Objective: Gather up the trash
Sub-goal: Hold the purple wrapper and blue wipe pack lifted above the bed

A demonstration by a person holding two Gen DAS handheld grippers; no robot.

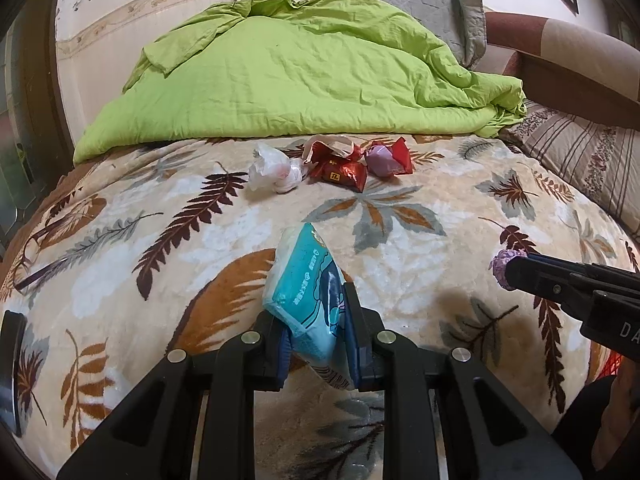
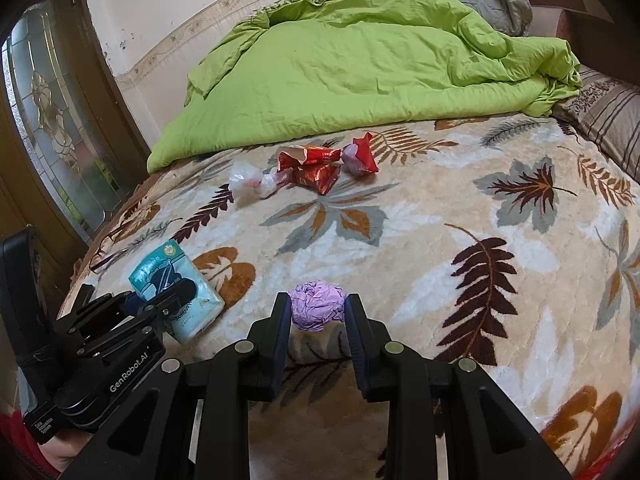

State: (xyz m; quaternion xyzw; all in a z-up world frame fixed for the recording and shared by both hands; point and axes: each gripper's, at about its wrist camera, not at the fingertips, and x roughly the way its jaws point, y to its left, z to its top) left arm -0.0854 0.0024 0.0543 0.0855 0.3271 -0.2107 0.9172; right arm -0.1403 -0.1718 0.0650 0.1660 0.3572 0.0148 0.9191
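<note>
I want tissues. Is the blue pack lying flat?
No, the blue tissue pack is lifted edge-up, pinched in the left gripper.

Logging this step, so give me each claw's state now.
Left claw: shut on the blue tissue pack.
Right claw: shut on the purple paper ball.

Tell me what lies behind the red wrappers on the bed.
Behind the red wrappers lies a crumpled green quilt, with a grey pillow beyond it. What the quilt covers cannot be seen.
</note>
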